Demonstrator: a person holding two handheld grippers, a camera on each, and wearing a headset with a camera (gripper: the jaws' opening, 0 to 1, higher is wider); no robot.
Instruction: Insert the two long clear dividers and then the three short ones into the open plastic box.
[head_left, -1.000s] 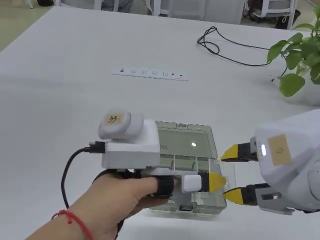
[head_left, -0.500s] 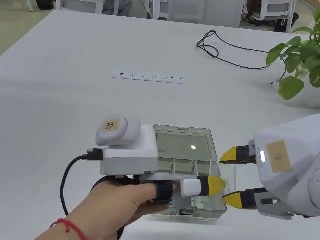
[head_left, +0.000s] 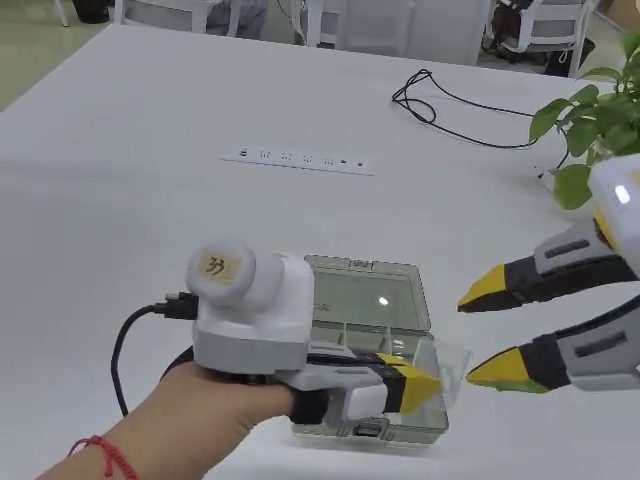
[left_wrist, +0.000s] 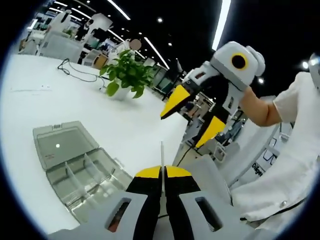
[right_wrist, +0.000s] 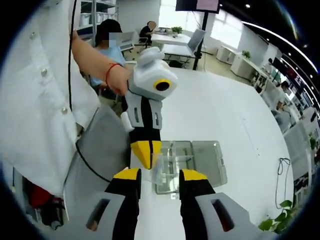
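Left gripper (head_left: 413, 386): nearest the viewer, held in a hand (head_left: 200, 430) at the lower left. Its yellow-tipped jaws are pressed together on a thin clear sheet, above the near right corner of the box.

Clear divider (left_wrist: 161, 152): pinched along one edge, it shows in the left gripper view as a thin upright line rising from between the jaws. It sticks out past the jaw tips towards the other gripper, above the box and not yet in a slot. Gripping one edge probably leaves the free edge clear to be steered into a groove.

Right gripper (head_left: 482, 337): just right of the box, jaws spread wide with nothing between them. It faces the divider's free end, seemingly ready to steady it or take it over.

Plastic box (head_left: 405, 428): open on the table beneath the left gripper, with its lid laid flat behind. Some clear partitions stand inside — how many is unclear, so the task looks partway done.

Table (head_left: 150, 120): white and broad. Farther back lie a power strip (head_left: 298, 158), then a looped black cable (head_left: 450, 95), with a leafy plant (head_left: 590, 120) at the far right.
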